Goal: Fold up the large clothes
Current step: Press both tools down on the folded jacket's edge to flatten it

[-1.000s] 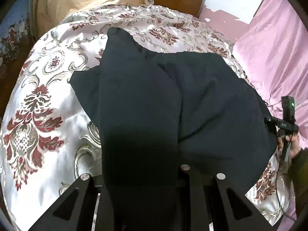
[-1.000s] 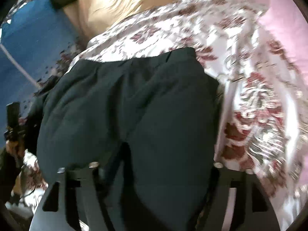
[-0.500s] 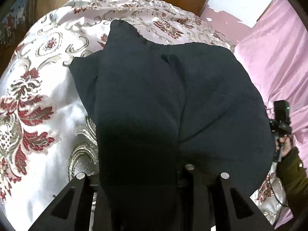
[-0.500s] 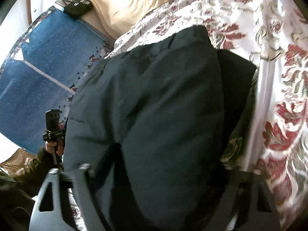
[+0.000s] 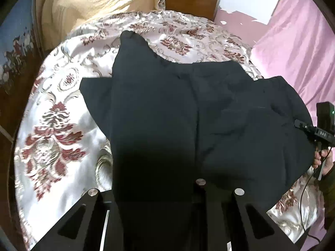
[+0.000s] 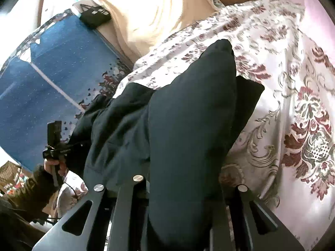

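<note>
With both jaws closing on dark cloth, the left gripper point(image 5: 159, 192) and right gripper point(image 6: 184, 188) lift the black trousers point(image 5: 188, 115) off the middle of the brocade bedspread point(image 5: 52, 125), where a thin pinch could let a leg slide free and spoil the fold.

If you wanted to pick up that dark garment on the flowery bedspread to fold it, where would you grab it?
I'd take the dark garment by its near edge, where it hangs toward the cameras, one corner in each tongs. Both tongs already have cloth between them and are closing. Coming from the near side suits it: the far end lies on the bedspread, so lifting the near edge carries it over.
</note>
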`<move>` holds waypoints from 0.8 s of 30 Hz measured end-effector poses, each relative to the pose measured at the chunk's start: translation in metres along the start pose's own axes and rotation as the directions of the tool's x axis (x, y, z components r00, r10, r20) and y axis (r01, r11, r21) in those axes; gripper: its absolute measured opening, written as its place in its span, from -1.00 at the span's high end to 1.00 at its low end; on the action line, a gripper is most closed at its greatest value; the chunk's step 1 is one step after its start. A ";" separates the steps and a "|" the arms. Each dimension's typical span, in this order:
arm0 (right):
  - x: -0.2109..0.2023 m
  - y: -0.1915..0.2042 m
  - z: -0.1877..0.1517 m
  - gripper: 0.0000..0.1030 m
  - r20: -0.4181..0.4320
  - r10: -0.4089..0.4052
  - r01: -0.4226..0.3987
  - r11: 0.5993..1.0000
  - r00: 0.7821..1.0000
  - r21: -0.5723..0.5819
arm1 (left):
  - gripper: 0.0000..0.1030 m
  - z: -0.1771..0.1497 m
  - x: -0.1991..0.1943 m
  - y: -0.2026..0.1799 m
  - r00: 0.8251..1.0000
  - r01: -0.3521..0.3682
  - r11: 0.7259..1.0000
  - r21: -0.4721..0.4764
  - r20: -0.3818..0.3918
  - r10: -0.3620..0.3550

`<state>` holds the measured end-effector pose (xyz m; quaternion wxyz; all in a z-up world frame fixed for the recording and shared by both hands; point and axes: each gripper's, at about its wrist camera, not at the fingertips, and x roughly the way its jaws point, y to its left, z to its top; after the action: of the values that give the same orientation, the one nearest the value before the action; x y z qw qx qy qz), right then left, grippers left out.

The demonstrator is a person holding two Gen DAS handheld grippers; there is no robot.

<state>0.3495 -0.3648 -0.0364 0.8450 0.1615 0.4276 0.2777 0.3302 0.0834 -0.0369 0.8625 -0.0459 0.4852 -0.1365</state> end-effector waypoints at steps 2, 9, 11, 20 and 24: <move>-0.011 0.021 -0.002 0.67 -0.009 -0.010 0.010 0.999 1.000 -0.030 | 0.62 -0.010 -0.022 -0.003 1.000 0.005 1.000 0.009 0.006 -0.005; -0.054 0.057 -0.039 0.68 -0.023 -0.031 0.029 0.997 0.999 -0.077 | 0.62 -0.052 -0.052 -0.004 1.000 0.020 1.000 -0.003 -0.006 -0.020; -0.055 0.053 -0.053 0.68 -0.031 -0.062 0.060 0.996 0.998 -0.059 | 0.61 -0.065 -0.047 -0.002 1.000 0.020 1.000 -0.018 -0.012 -0.021; -0.051 0.038 -0.085 0.40 -0.015 -0.286 0.286 0.958 0.958 0.015 | 0.24 -0.086 -0.027 0.009 0.996 -0.082 0.992 -0.093 -0.036 0.079; -0.049 0.046 -0.091 -0.03 -0.004 -0.336 0.335 0.942 0.942 0.028 | -0.15 -0.088 -0.030 0.010 0.990 -0.140 0.980 -0.143 -0.050 0.134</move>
<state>0.2366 -0.3548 -0.0353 0.8777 0.0983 0.4524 0.1236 0.2430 0.1063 -0.0608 0.8542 -0.0726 0.5132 -0.0416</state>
